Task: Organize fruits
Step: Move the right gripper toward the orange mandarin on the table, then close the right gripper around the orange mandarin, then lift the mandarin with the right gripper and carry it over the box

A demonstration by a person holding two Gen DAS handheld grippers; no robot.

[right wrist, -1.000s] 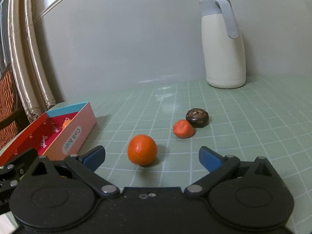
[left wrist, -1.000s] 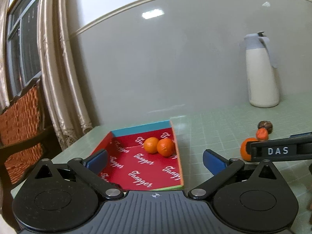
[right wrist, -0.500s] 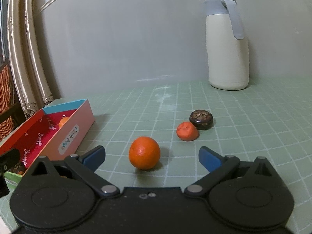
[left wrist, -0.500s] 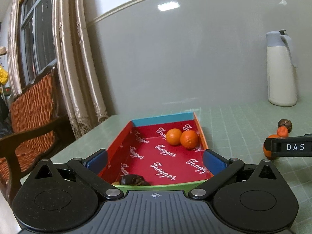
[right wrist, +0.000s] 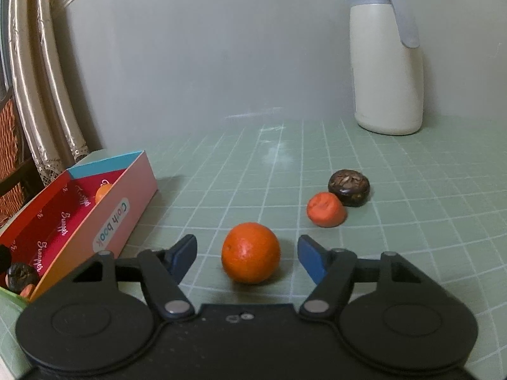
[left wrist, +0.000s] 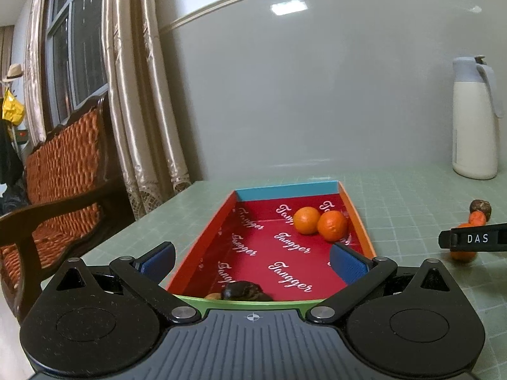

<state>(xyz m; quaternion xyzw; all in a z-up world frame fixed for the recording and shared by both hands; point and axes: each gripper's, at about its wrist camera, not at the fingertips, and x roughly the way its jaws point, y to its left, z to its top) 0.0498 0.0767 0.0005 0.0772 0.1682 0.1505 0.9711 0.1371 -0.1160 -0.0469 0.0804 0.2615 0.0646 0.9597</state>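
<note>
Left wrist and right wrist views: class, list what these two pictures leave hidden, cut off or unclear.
- Left wrist view: the dark fruit at the box's near end is half hidden by the box rim and the left gripper body.
- Left wrist view: the orange on the table is mostly covered by the right gripper's finger.
- Right wrist view: the box's inside is largely hidden by its pink wall; one orange peeks out.
- Right wrist view: whether the right gripper touches the orange is unclear.

Glossy printed cardboard box [left wrist: 272, 253]; matt gridded mat [right wrist: 412, 221].
</note>
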